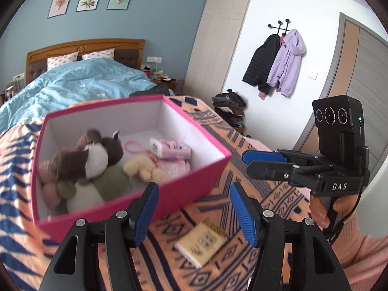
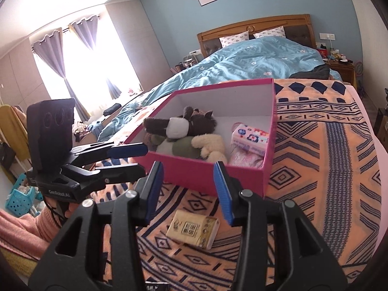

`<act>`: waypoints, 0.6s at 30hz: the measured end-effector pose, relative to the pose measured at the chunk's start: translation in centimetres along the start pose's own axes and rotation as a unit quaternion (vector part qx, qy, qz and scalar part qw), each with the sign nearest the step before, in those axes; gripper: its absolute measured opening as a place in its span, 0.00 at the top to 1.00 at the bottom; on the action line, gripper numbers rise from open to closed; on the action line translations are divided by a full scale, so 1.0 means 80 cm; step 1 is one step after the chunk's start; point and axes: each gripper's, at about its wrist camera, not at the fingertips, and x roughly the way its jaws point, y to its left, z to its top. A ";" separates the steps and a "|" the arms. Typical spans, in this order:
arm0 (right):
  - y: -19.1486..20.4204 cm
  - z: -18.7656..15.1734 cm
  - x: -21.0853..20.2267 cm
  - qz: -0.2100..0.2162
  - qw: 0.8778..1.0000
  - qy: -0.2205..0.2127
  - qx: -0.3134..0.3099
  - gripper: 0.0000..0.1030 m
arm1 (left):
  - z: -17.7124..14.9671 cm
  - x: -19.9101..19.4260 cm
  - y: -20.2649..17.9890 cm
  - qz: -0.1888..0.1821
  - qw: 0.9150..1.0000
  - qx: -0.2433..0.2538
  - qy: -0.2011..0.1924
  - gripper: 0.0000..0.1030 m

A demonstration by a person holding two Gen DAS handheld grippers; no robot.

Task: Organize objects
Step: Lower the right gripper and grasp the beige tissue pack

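A pink box [image 1: 179, 191] [image 2: 254, 181] stands open on an orange patterned blanket [image 2: 315, 169]. Inside it lie a brown and white plush toy [image 1: 94, 160] [image 2: 179, 126], a cream plush [image 1: 143, 169] [image 2: 211, 145] and a pink tissue pack [image 1: 169, 148] [image 2: 251, 138]. A yellow tissue pack [image 1: 202, 242] [image 2: 192, 232] lies on the blanket in front of the box. My left gripper [image 1: 194, 194] [image 2: 139, 158] hovers open at the box's near wall, holding nothing. My right gripper [image 2: 188, 169] [image 1: 247, 162] is open and holds nothing, above and just short of the yellow pack.
Behind the box lies a bed with a blue duvet [image 1: 80, 82] [image 2: 254, 60]. Coats [image 1: 276, 63] hang on the white wall over a pile of clothes [image 1: 229, 109]. A cluttered bedside table [image 2: 339, 60] stands far right. Blue baskets [image 2: 19, 198] sit on the floor. A pink sleeve [image 2: 21, 232] shows.
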 end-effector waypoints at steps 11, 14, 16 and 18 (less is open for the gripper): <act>-0.012 -0.054 0.033 0.004 0.998 0.055 0.036 0.56 | -0.061 0.026 0.008 -0.013 0.997 -0.053 0.054 0.40; -0.017 -0.066 0.045 0.003 0.996 0.070 0.047 0.56 | -0.074 0.040 0.011 -0.009 0.995 -0.064 0.071 0.40; -0.021 -0.074 0.050 -0.001 0.996 0.078 0.053 0.55 | -0.081 0.048 0.011 -0.007 0.994 -0.071 0.081 0.40; -0.024 -0.081 0.055 -0.001 0.995 0.084 0.060 0.56 | -0.087 0.055 0.011 -0.010 0.993 -0.078 0.088 0.40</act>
